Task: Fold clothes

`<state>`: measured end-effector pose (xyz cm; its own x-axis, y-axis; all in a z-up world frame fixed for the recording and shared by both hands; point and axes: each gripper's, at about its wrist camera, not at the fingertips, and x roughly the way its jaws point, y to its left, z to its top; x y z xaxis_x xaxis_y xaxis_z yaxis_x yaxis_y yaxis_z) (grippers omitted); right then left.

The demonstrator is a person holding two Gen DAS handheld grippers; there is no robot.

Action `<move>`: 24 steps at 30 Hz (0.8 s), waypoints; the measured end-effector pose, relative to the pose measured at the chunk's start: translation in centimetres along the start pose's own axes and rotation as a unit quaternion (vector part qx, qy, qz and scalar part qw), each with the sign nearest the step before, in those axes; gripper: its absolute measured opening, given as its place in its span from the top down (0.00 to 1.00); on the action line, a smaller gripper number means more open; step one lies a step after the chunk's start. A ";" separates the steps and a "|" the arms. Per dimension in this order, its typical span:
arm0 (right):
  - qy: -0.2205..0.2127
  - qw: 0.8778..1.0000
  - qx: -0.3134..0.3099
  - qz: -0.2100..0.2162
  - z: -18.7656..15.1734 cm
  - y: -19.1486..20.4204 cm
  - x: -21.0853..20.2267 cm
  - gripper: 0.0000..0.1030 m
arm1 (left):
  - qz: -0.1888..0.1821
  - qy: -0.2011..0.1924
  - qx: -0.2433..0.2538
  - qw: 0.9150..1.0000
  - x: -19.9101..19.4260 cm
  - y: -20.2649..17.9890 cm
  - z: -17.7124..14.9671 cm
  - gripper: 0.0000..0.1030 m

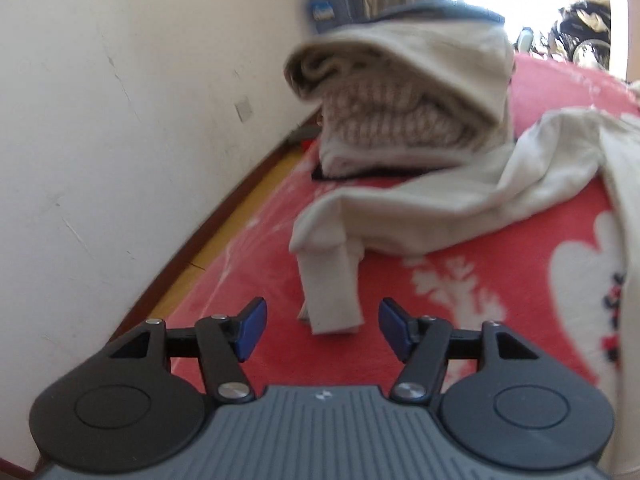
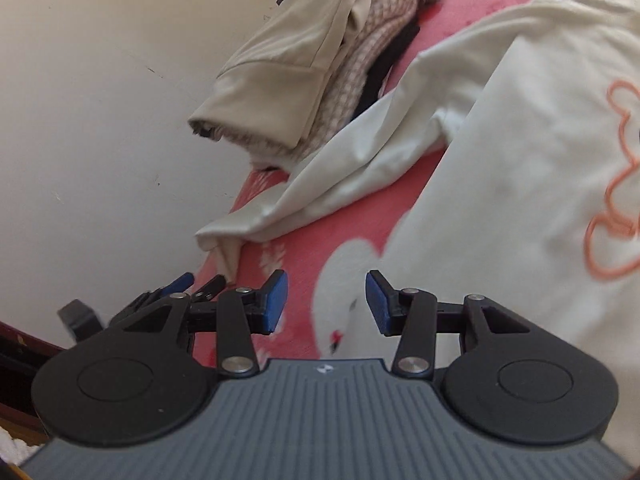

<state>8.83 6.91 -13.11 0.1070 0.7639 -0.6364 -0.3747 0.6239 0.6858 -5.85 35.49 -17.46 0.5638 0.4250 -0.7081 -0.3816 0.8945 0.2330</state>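
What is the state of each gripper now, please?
Left gripper: open, holding nothing; the cream sleeve lies just ahead.
Right gripper: open, holding nothing.

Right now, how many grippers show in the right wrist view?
2. The right gripper fills the bottom centre, jaws apart over the red blanket, empty. The left gripper peeks in at lower left, beside the cream sleeve cuff, mostly hidden.

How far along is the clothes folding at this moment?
Done: a stack of folded clothes sits at the far end of the red blanket. In hand: nothing; the left gripper and right gripper are both open and empty. Left: the cream sweatshirt lies spread out unfolded, its sleeve stretched out in front of the left gripper.
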 end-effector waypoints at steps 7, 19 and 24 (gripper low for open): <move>-0.009 0.999 0.028 -0.022 -5.3 2.4 -2.8 0.59 | -0.060 0.010 -0.059 0.996 4.5 2.4 1.8 0.81; -0.104 0.990 0.088 -0.028 -5.0 0.8 -3.0 0.59 | -0.286 0.033 -0.072 0.955 -8.1 9.8 16.0 0.90; -0.158 0.981 0.115 0.021 -1.4 0.7 -2.7 0.59 | -0.349 0.033 -0.059 0.935 -11.9 9.7 21.1 0.90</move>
<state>7.00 5.06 -11.38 0.3890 0.7798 -0.4905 -0.1712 0.5843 0.7933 -0.80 42.01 7.24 0.6606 -0.2691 -0.7008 -0.0187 0.9274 -0.3737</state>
